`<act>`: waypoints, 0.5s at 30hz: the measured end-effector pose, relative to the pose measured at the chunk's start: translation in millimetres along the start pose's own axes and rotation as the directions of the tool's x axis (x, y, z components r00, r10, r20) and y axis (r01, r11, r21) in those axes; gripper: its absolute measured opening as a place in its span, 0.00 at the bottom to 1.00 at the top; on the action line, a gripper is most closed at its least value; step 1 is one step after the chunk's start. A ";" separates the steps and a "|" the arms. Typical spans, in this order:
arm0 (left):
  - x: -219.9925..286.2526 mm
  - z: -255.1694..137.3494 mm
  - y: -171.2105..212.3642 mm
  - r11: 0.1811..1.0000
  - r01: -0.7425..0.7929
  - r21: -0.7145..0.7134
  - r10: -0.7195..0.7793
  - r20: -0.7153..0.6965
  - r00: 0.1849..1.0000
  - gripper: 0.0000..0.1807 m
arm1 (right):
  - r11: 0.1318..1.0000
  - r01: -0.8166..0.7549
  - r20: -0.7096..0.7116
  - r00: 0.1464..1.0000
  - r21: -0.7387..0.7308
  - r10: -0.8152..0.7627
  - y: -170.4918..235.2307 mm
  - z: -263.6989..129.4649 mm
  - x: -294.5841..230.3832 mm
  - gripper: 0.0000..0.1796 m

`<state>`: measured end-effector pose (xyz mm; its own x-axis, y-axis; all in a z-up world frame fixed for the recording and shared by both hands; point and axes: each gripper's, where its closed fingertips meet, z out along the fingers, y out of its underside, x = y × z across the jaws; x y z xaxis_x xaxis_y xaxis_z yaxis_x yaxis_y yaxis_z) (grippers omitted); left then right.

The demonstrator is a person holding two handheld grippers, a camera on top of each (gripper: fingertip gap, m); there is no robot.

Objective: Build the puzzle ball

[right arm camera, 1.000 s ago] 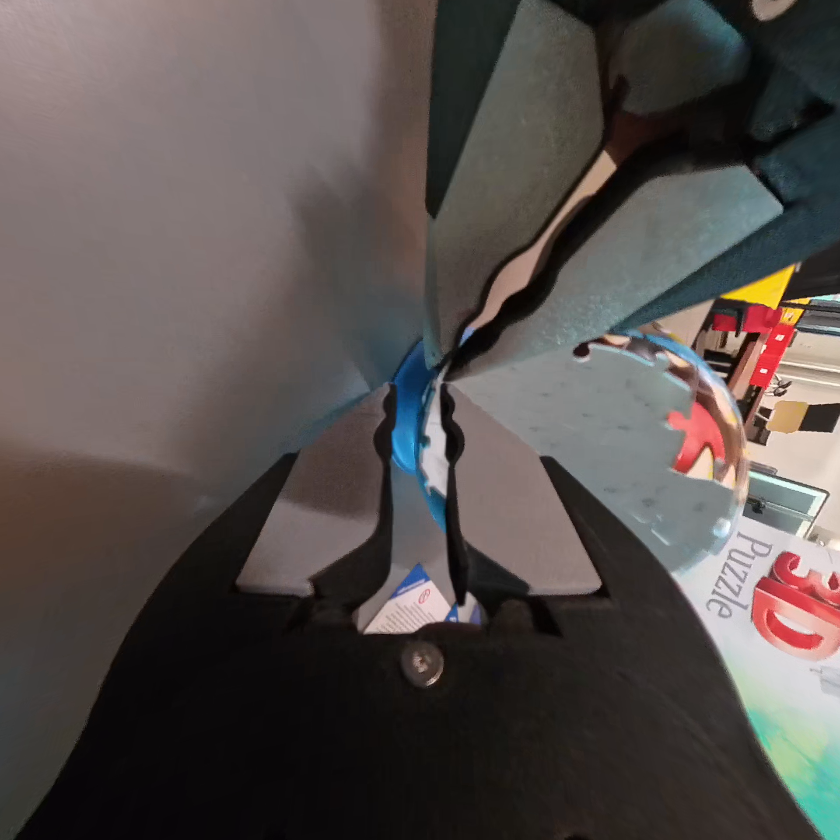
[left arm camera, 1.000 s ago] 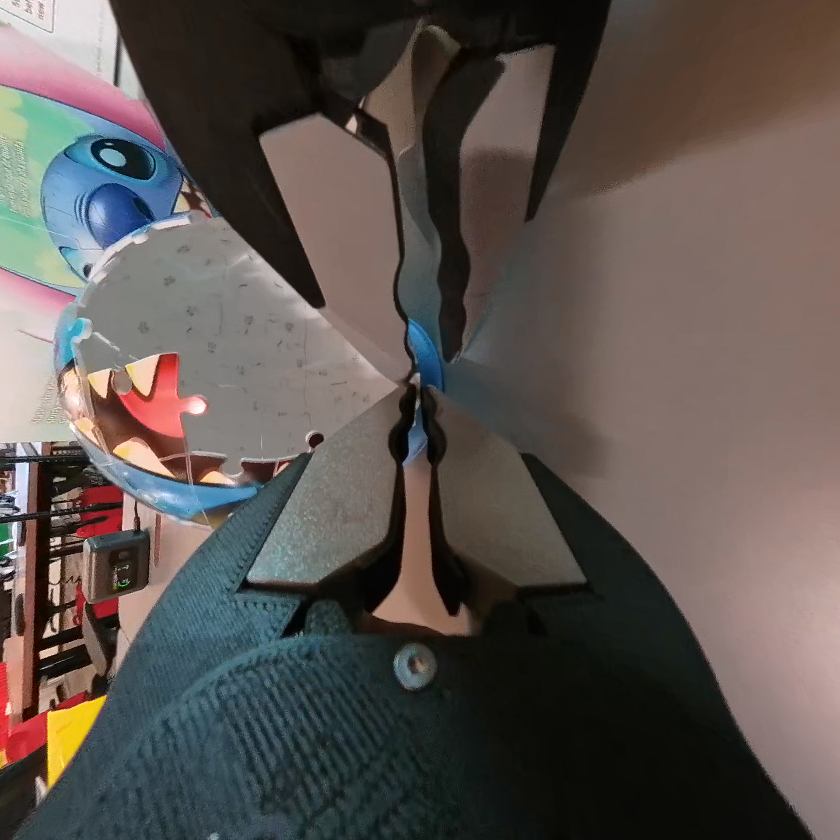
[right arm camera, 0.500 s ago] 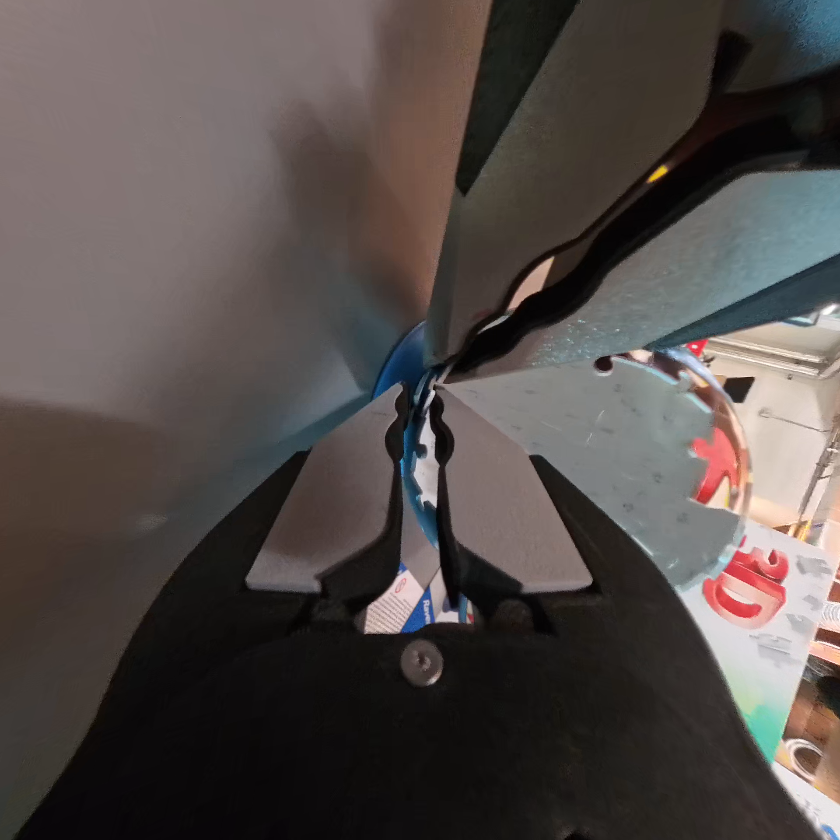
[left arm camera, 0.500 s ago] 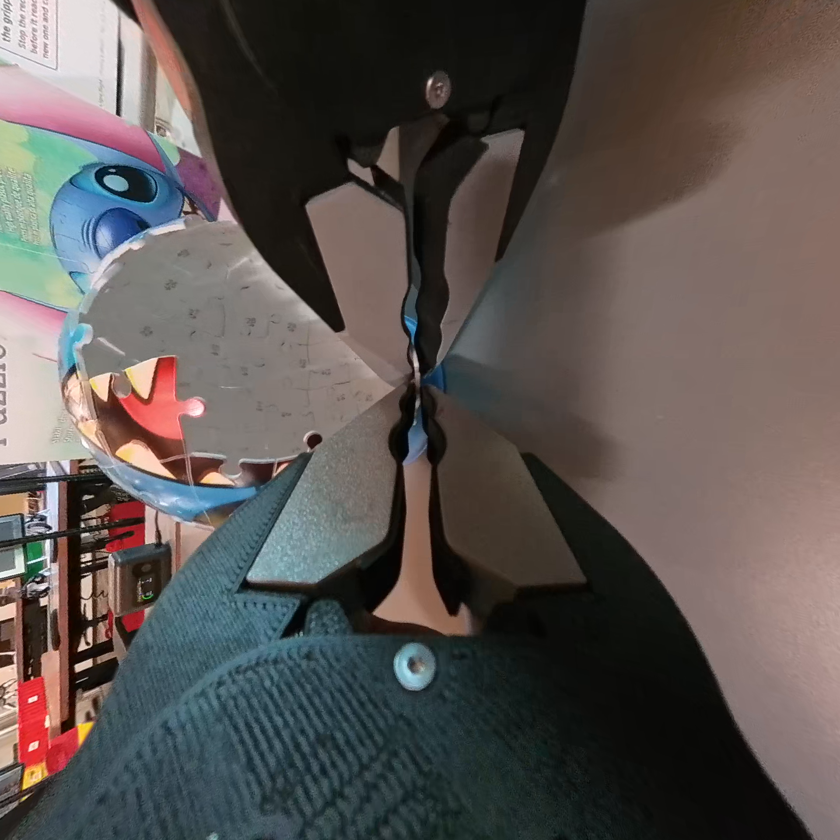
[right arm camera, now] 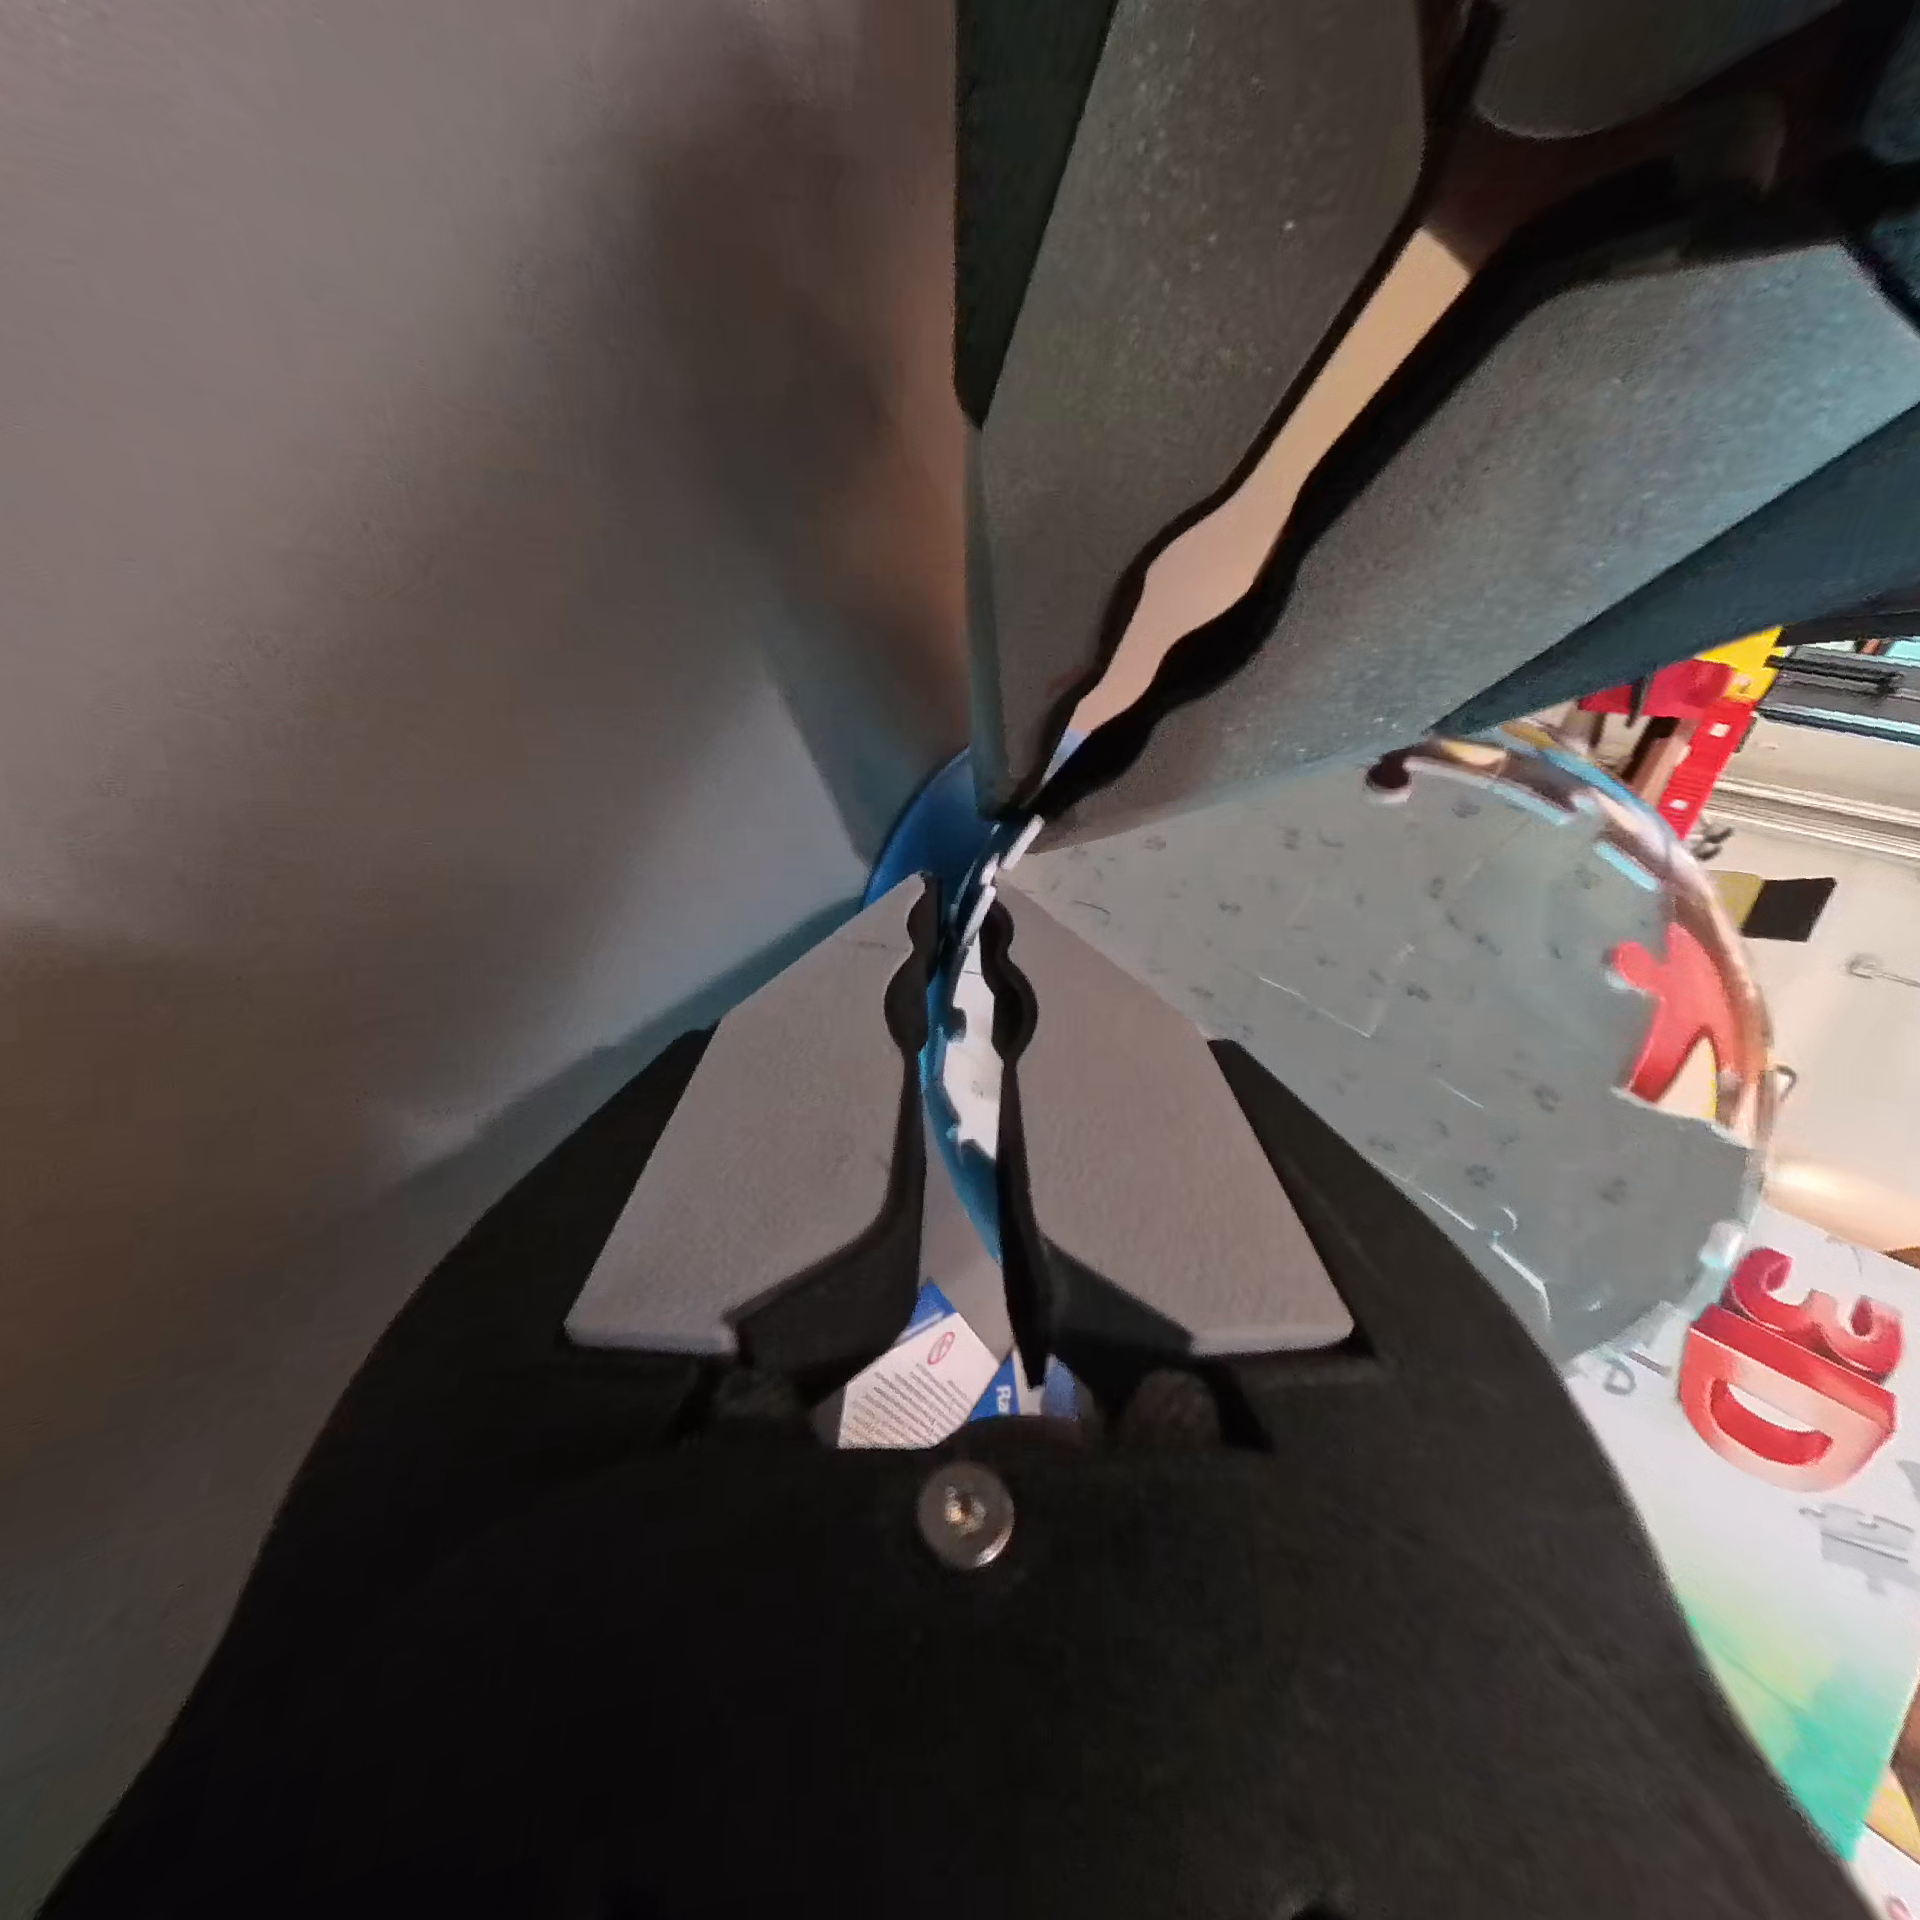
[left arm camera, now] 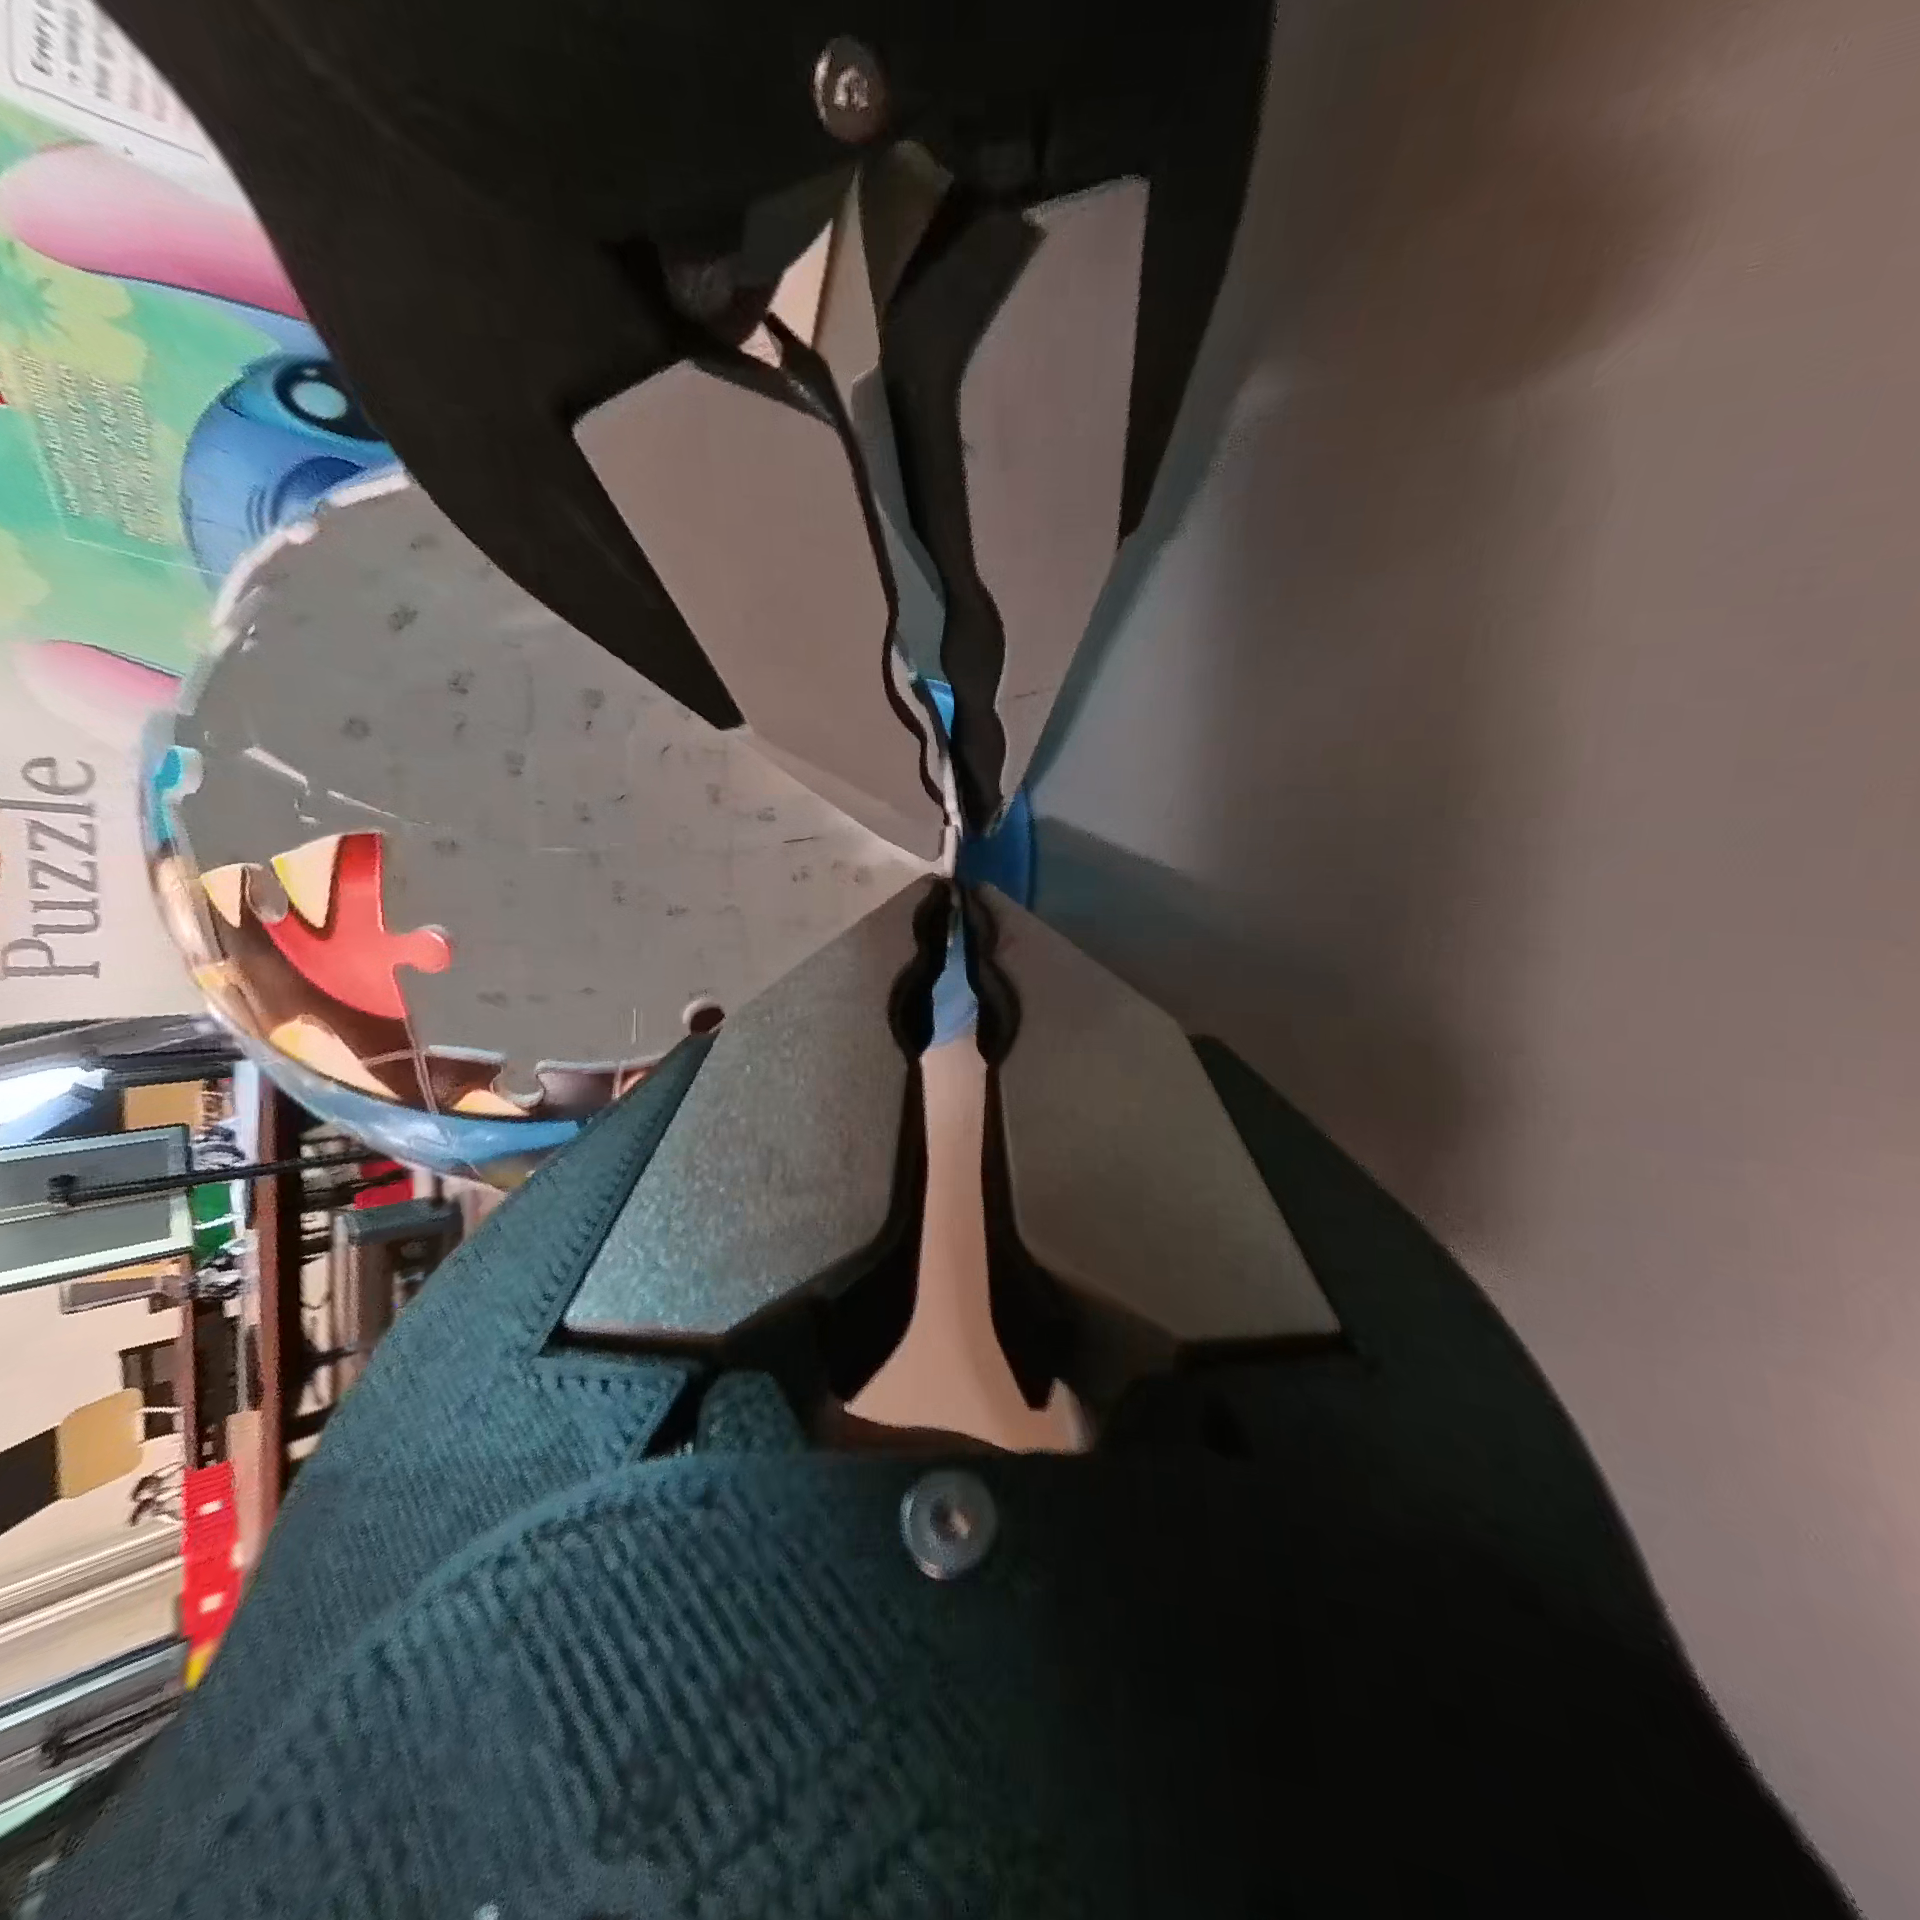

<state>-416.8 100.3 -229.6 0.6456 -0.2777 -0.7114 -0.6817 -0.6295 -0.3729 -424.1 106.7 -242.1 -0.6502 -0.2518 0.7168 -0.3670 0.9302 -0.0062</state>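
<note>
Plain beige wall [left arm camera: 1558,727] fills the background at three o'clock in the left wrist view. At centre, the dark green left gripper [left arm camera: 954,914] is pinched on the blue rim of the partly built puzzle ball [left arm camera: 582,831] — a curved shell with grey inner faces and a red-and-yellow printed patch. From twelve o'clock the black right gripper [right arm camera: 961,940] is pressed onto the same blue edge, tip to tip with the left. At nine o'clock a colourful printed puzzle box [left arm camera: 94,416] is seen behind the ball; cluttered shelving [left arm camera: 135,1351] lies at eight o'clock.
</note>
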 end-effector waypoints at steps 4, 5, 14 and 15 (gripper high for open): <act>0.9 0.2 1.3 0.998 0.056 -0.008 -0.056 -0.061 0.997 0.01 | 0.998 0.052 -0.001 0.999 -0.020 -0.052 -0.3 0.5 -0.2 0.02; 0.8 0.2 1.5 0.998 0.055 -0.010 -0.055 -0.065 0.996 0.01 | 0.998 0.063 -0.001 0.998 -0.027 -0.063 -0.3 0.5 -0.1 0.02; -0.5 -0.4 3.2 0.999 0.031 -0.012 -0.031 -0.049 0.998 0.00 | 1.000 0.017 -0.007 1.000 0.008 -0.017 -6.1 2.1 -1.4 0.10; -0.4 -0.3 3.2 1.000 0.029 -0.011 -0.029 -0.049 0.998 0.00 | 1.000 0.006 -0.002 1.000 0.013 -0.006 -6.5 1.8 -1.9 0.11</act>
<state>-419.1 98.1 -230.3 0.6816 -0.2946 -0.6698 -0.6590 -0.6451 -0.3869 -421.6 100.7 -244.7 -0.6469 -0.2570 0.7180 -0.3794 0.9252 -0.0107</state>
